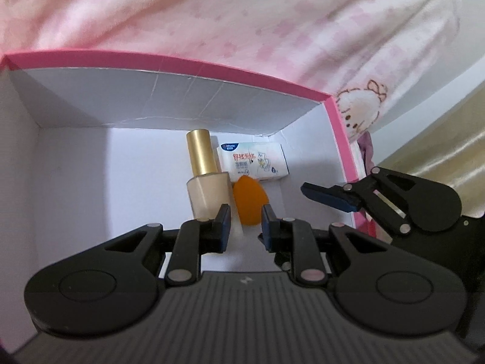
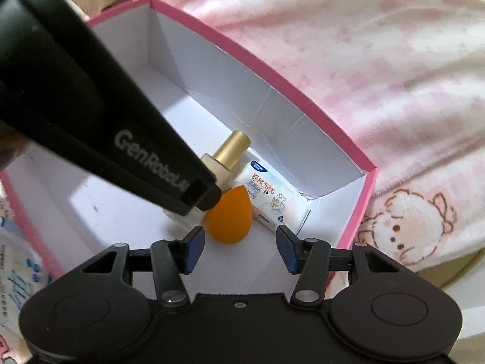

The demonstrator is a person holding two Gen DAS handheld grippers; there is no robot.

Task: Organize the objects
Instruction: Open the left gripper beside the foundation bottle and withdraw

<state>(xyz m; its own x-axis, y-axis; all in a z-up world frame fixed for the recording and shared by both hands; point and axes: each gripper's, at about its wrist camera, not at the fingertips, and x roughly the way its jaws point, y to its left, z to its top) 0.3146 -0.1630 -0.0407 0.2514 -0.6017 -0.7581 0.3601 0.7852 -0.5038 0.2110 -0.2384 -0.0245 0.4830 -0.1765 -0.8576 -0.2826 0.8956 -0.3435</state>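
Where the right wrist view looks down from above, white lettering reading "GenRobot.AI" runs along the black body of the left gripper [image 2: 203, 200], which crosses the frame from the upper left toward the centre; the left wrist view shows none of that writing. In the lower part of that same view the right gripper [image 2: 239, 250] has its blue-padded fingers [image 2: 194, 250] spread wide with nothing between them. In the left wrist view the left gripper [image 1: 245, 227] stands with a narrow gap between its fingers, holding nothing, its tips framing the near end of the orange teardrop-shaped makeup sponge [image 1: 250, 201]. The sponge lies on the floor of the pink-edged white cardboard box [image 1: 341, 139], with a beige glass foundation bottle with a gold cylindrical cap [image 1: 206, 182] just to its left. Beyond them, near the far right corner of the box, lies a small white tissue packet [image 1: 254, 160] printed with red Chinese characters, a blue logo and a cartoon bear; the characters are too small to read surely. Only the right wrist view shows a blue-and-white printed plastic pack [image 2: 15, 270] at the lower left, outside the box. Behind the box spreads a pink-and-white fleece blanket with cartoon animals [image 2: 394, 69]
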